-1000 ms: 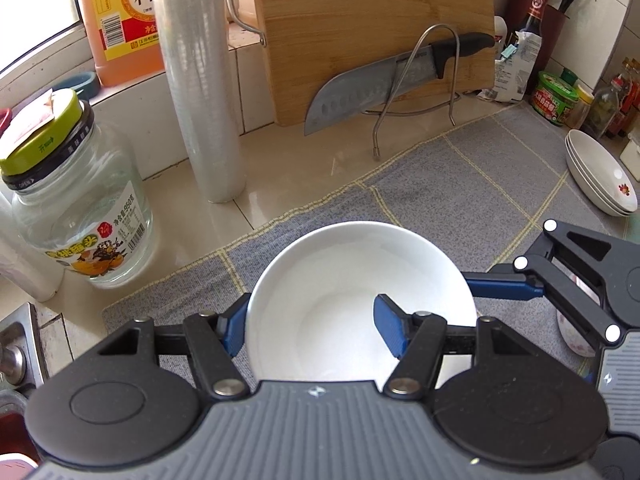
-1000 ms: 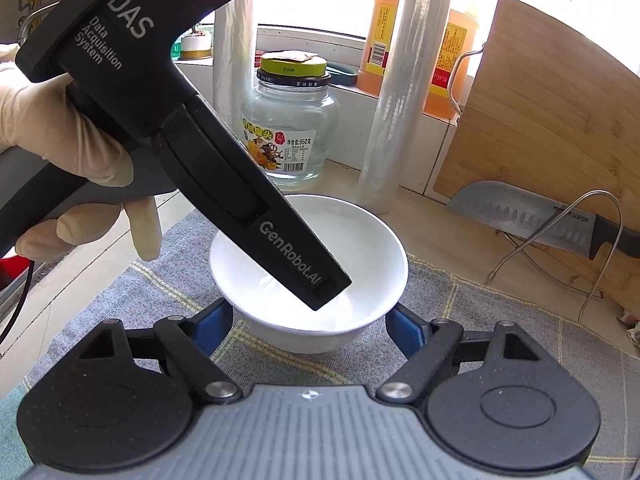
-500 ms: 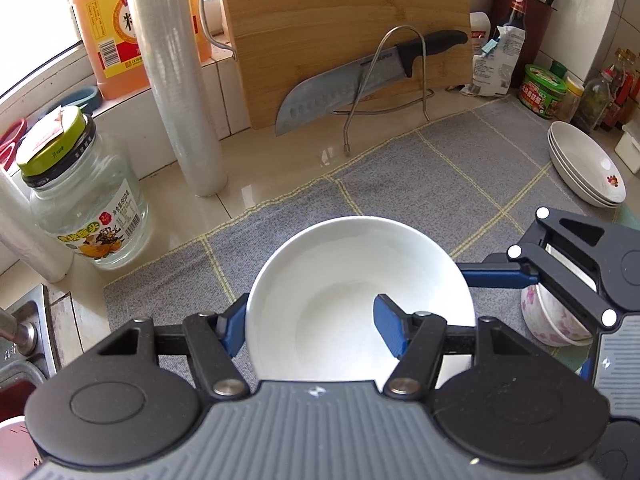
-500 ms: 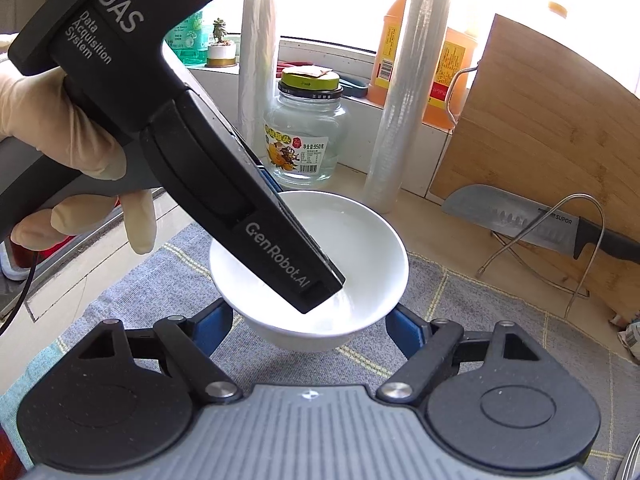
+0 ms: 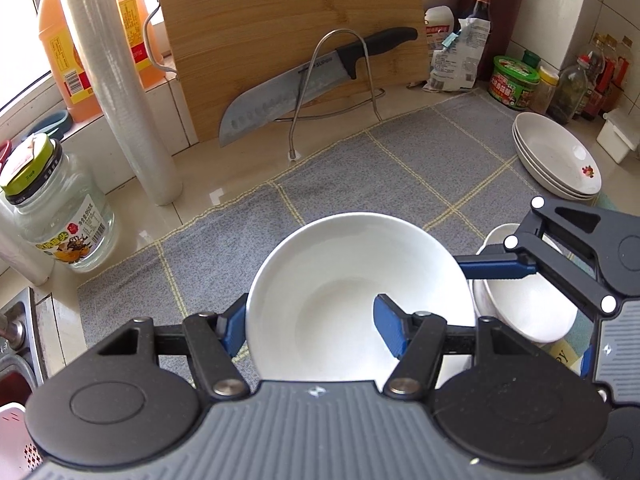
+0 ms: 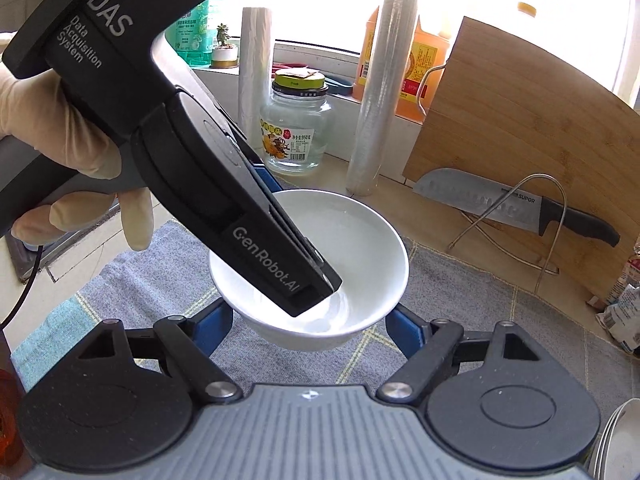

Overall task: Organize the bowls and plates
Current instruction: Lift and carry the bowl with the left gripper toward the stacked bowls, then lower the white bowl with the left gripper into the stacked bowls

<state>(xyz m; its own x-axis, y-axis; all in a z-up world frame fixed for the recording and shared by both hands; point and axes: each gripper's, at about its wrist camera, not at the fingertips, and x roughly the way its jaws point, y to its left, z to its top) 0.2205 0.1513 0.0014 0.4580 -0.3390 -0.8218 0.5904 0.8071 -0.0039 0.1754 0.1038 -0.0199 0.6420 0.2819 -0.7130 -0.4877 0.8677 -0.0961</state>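
- Tongs of the left hand [image 5: 310, 322] pinch the rim of a plain white round ceramic bowl [image 5: 352, 292], one blue pad outside the wall, the other inside; the narrow gap is clamped on the wall.
- Right tongs [image 6: 308, 330] stand half open around the bowl's lower wall; whether the pads touch it I cannot tell.
- The bowl hangs clear above the grey checked cloth [image 5: 360, 176] on the worktop, beside a smaller white bowl [image 5: 524, 308]; stacked white plates [image 5: 556, 160] lie further right.
- Risk: a one-sided rim pinch on glazed ceramic may slip or let the bowl swing, knocking the smaller bowl.
- Mouth faces up, slightly tilted; being round, it has no long axis.
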